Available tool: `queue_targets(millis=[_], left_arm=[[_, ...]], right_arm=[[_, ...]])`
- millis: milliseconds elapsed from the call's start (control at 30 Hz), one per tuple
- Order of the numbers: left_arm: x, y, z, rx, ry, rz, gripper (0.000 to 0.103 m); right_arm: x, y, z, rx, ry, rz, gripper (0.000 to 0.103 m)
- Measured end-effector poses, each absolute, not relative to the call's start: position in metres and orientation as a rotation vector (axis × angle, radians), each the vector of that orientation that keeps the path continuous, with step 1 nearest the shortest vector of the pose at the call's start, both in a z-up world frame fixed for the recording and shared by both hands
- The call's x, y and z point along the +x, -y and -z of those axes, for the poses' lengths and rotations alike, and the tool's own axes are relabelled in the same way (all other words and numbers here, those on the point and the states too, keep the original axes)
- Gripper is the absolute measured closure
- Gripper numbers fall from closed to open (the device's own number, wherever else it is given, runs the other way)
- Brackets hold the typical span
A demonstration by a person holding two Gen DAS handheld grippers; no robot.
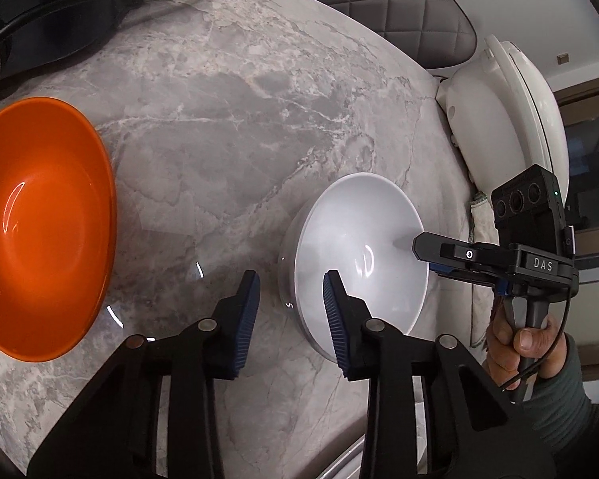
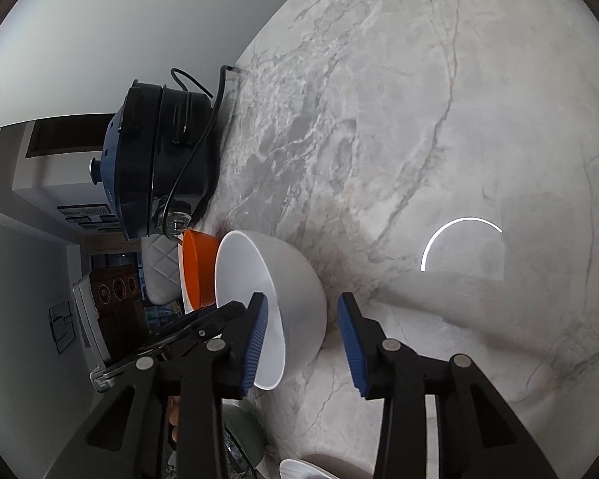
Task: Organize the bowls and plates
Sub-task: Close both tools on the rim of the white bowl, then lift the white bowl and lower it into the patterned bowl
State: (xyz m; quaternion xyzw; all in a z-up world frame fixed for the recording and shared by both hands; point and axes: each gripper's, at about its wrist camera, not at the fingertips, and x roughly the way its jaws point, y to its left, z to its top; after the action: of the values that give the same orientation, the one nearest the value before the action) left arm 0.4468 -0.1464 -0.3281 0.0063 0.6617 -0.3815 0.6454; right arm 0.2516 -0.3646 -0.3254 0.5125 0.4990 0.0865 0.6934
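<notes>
Early stage: white bowl [image 1: 359, 255] sitting right of centre, orange bowl [image 1: 40, 227] at left edge, unstacked; right gripper [image 2: 303, 339] straddling the white rim, unclosed; left gripper [image 1: 291, 319] gaping, holding nothing

Grey marble table [image 1: 227, 127]; quilted grey chair [image 1: 395, 4] behind; plain grey wall [image 2: 100, 32].

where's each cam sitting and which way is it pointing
Left wrist: on the left gripper, looking down at the marble table; its fingers straddle the white bowl rim; right gripper and hand show.
Right wrist: on the right gripper, rolled sideways, straddling the bowl's opposite rim.
Shared: white bowl, orange bowl, black cooker.
</notes>
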Motion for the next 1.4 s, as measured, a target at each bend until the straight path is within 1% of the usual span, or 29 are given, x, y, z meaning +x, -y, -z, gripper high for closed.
queue_targets(millis=[100,167,200,267,400,800,833,967,1400], left_arm=[[0.4455,0.1465,0.3249,0.015,-1.497,0.881,0.074],[0.4458,0.1472,0.3238,0.019,-1.495,0.889,0.079],[0.4466,0.1476,0.3239,0.019,-1.497,0.889,0.080],[0.4473,0.1467,0.3232,0.016,-1.498,0.887,0.083],[0.4467,0.1452,0.3244,0.015,-1.510,0.888,0.085],[0.4483,0.1413,0.3303,0.008,-1.531,0.871,0.085],[0.4477,0.1418,0.3305,0.016,-1.533,0.881,0.088],[0.4455,0.1462,0.3287,0.063,-1.528,0.903,0.088],[0.4436,0.1458,0.3210,0.047,-1.531,0.903,0.089]], right_arm=[[0.2522,0.3647,0.3256,1.138,-1.121,-0.196,0.066],[0.2530,0.3639,0.3263,1.136,-1.130,-0.203,0.071],[0.2535,0.3635,0.3267,1.137,-1.133,-0.204,0.073],[0.2548,0.3629,0.3269,1.140,-1.133,-0.208,0.075],[0.2578,0.3607,0.3269,1.134,-1.142,-0.211,0.078],[0.2610,0.3567,0.3240,1.095,-1.170,-0.202,0.081],[0.2611,0.3567,0.3239,1.092,-1.171,-0.202,0.082],[0.2610,0.3562,0.3244,1.088,-1.176,-0.208,0.082],[0.2588,0.3555,0.3196,1.093,-1.170,-0.201,0.082]])
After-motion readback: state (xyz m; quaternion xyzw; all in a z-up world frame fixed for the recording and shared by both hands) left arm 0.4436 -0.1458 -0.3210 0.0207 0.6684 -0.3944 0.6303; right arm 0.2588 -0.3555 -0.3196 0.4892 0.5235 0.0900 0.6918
